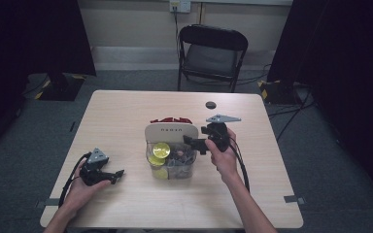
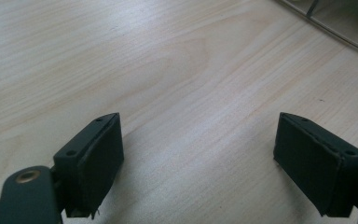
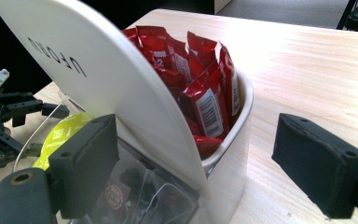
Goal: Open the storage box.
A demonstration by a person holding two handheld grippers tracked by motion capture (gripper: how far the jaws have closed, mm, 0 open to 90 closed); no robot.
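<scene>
A white organiser [image 1: 170, 130] stands at the table's middle, its tall curved panel [image 3: 88, 70] lettered on the front. Behind the panel, red sachets [image 1: 171, 120] [image 3: 205, 93] stand packed upright. In front, a clear bin [image 1: 179, 167] holds yellow-lidded pods [image 1: 161, 150] [image 3: 60, 133] and darker ones. My right gripper [image 1: 194, 144] [image 3: 200, 156] hovers at the organiser's right end, open, with the organiser's corner between its jaws and no pad pressing on it. My left gripper [image 1: 116, 175] [image 2: 198, 158] rests low at the table's left, open over bare wood.
A black folding chair [image 1: 212, 53] stands beyond the far edge of the table [image 1: 126, 107]. A small dark round cap [image 1: 211, 105] sits in the tabletop behind the organiser. Cables trail from both grippers toward the near edge.
</scene>
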